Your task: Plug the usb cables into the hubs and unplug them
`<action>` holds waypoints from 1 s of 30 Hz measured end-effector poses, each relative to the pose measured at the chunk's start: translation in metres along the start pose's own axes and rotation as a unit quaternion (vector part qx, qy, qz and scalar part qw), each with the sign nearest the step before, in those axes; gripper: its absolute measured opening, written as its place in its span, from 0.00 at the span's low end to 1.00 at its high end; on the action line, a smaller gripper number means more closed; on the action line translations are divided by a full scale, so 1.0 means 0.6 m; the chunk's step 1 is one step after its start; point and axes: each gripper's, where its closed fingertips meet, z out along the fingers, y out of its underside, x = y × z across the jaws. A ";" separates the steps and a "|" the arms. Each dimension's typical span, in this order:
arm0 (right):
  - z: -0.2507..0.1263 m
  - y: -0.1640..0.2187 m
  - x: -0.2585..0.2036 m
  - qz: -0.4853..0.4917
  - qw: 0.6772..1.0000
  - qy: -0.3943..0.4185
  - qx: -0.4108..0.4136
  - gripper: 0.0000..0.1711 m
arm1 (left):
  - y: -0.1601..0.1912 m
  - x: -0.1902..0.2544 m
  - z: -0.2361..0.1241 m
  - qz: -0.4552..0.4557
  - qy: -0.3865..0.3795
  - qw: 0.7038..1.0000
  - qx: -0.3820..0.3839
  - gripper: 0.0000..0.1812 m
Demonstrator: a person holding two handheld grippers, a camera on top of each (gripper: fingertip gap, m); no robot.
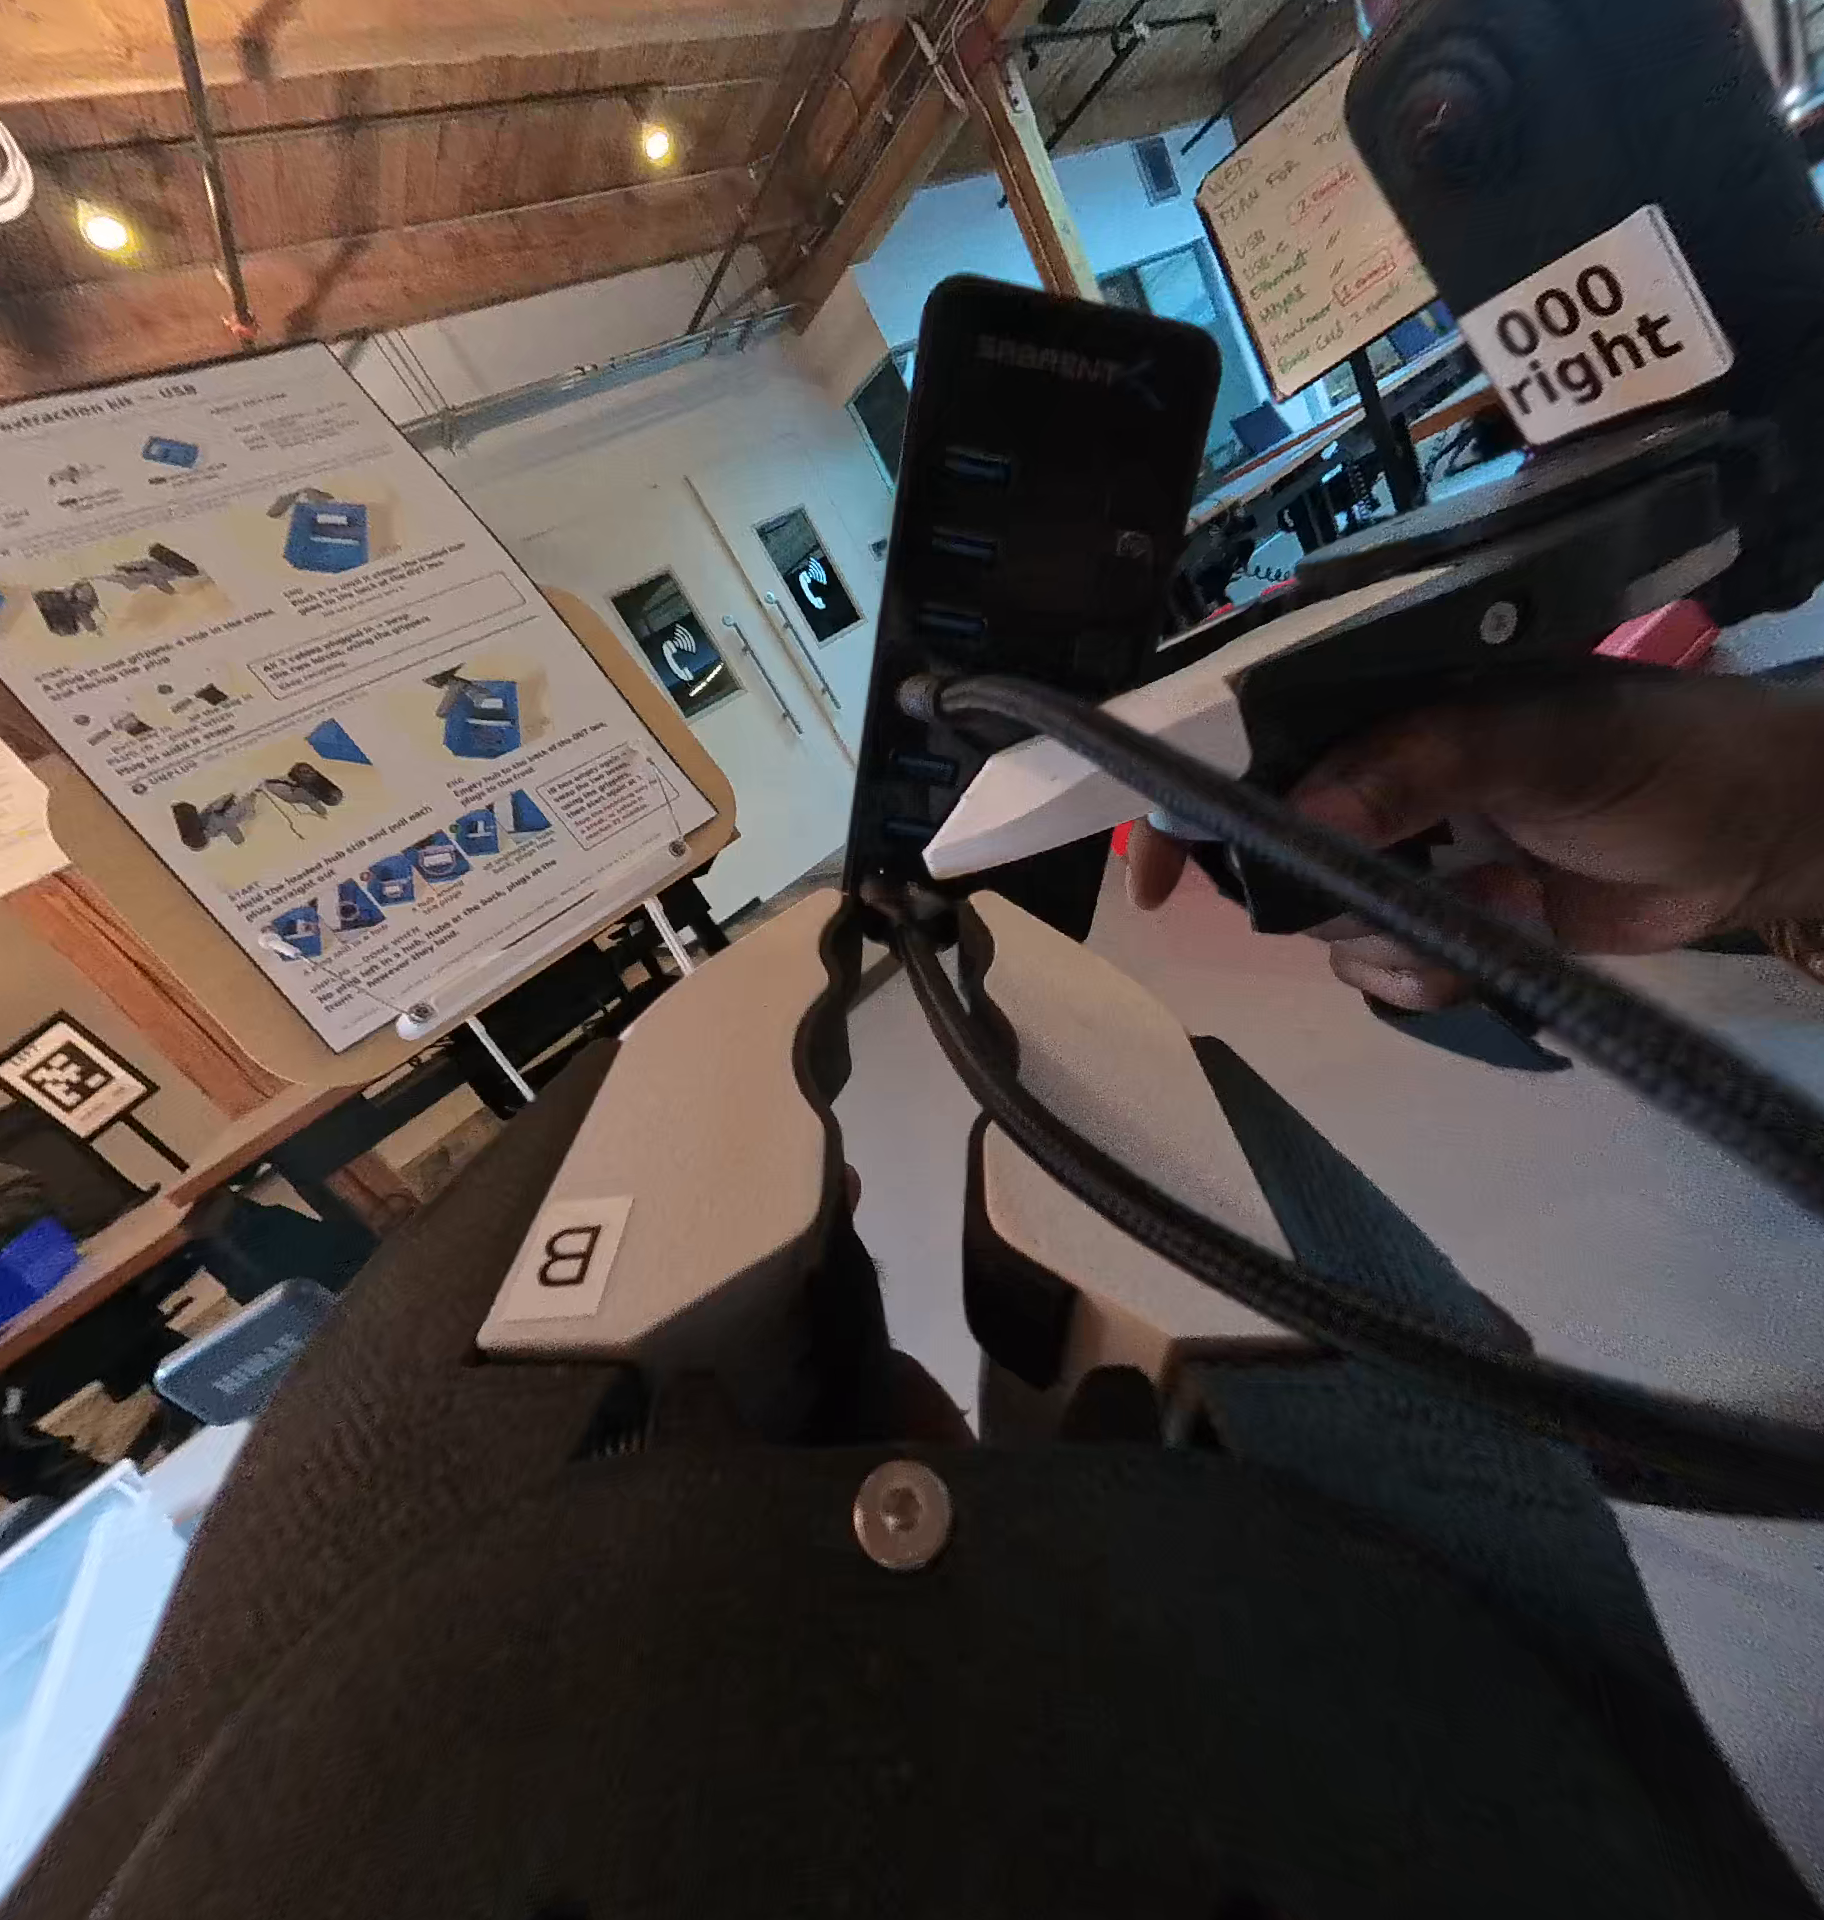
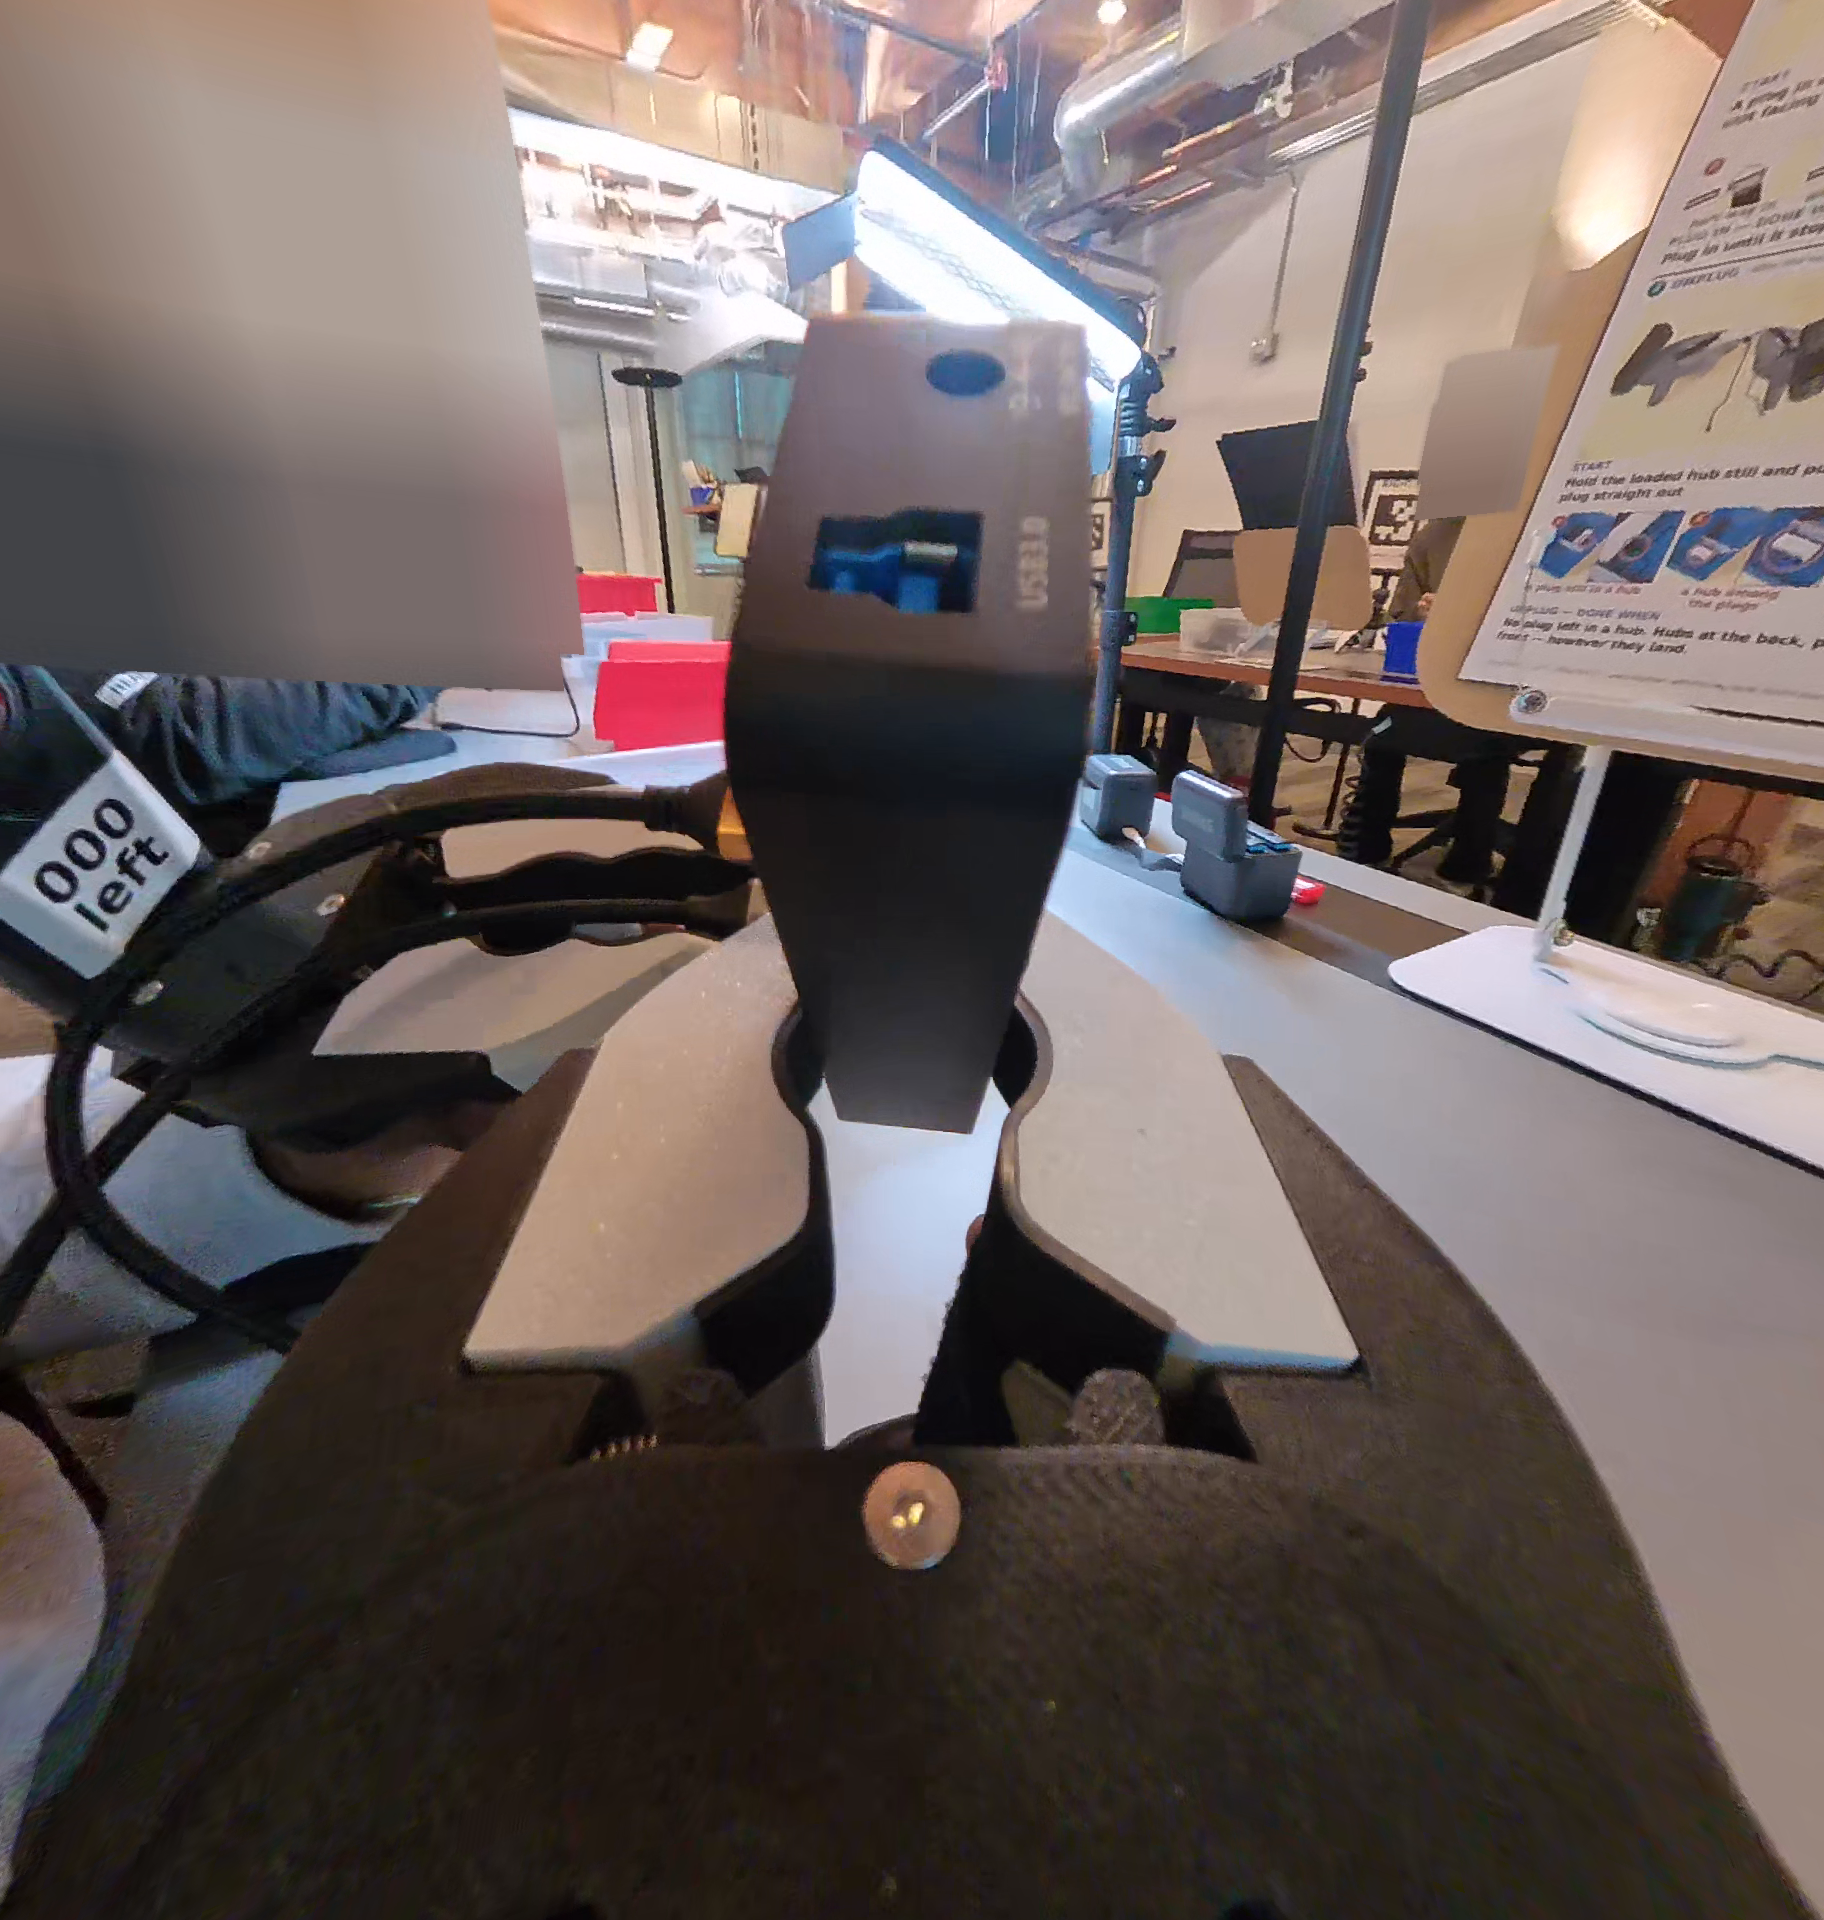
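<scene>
A black USB hub stands upright in the air. My right gripper comes in from the right and is shut on its lower part. In the right wrist view the hub rises from between my right gripper's fingers, its end face with a blue port turned to the camera. One black braided cable is plugged into a middle port. My left gripper is shut on the plug of a second braided cable at the hub's lowest port; I cannot tell how deep the plug sits. The left gripper reaches the hub from the left.
A grey table lies below. An instruction board on a white stand is at the table's edge. Two grey charger boxes and red bins sit behind the hub. A hand holds the right gripper. Both grippers' tips are close together, under 4 cm apart.
</scene>
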 end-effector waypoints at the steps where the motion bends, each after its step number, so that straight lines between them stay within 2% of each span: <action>1: 0.001 -0.001 0.002 0.003 1.000 0.001 -0.003 0.18 | 0.000 -0.001 0.002 -0.010 0.001 1.000 0.002 0.10; 3: 0.002 -0.012 0.005 0.019 1.000 -0.012 0.003 0.17 | -0.005 -0.003 0.005 -0.057 0.014 0.998 0.017 0.13; 4: 0.003 -0.022 0.015 0.027 1.000 -0.002 0.009 0.17 | -0.003 -0.007 0.007 -0.088 0.018 0.996 0.017 0.20; 6: -0.004 -0.050 0.057 0.020 0.999 0.044 0.022 0.18 | -0.002 -0.030 0.001 -0.144 0.001 0.989 0.038 0.28; 11: -0.063 -0.173 0.202 -0.007 0.985 0.169 0.035 0.17 | 0.003 -0.101 -0.025 -0.256 -0.069 0.960 0.092 0.32; 15: -0.133 -0.281 0.332 -0.056 0.959 0.276 0.015 0.18 | 0.011 -0.109 -0.025 -0.312 -0.073 0.942 0.098 0.33; 17: -0.169 -0.309 0.389 -0.062 0.948 0.312 -0.004 0.18 | 0.009 -0.110 -0.026 -0.315 -0.072 0.941 0.105 0.34; 21: -0.274 -0.295 0.482 -0.069 0.904 0.419 -0.051 0.18 | -0.001 -0.109 -0.027 -0.294 -0.071 0.945 0.125 0.36; 24: -0.340 -0.238 0.514 -0.048 0.884 0.461 -0.059 0.18 | -0.018 -0.093 -0.026 -0.296 -0.034 0.943 0.149 0.46; 26: -0.372 -0.193 0.531 -0.024 0.877 0.466 -0.117 0.18 | -0.021 -0.090 -0.024 -0.312 -0.028 0.937 0.151 0.60; 27: -0.394 -0.173 0.539 -0.016 0.861 0.484 -0.155 0.18 | -0.026 -0.091 -0.024 -0.315 -0.025 0.936 0.158 0.65; 30: -0.460 -0.130 0.560 -0.028 0.801 0.541 -0.253 0.18 | -0.039 -0.093 -0.031 -0.310 -0.024 0.934 0.179 0.70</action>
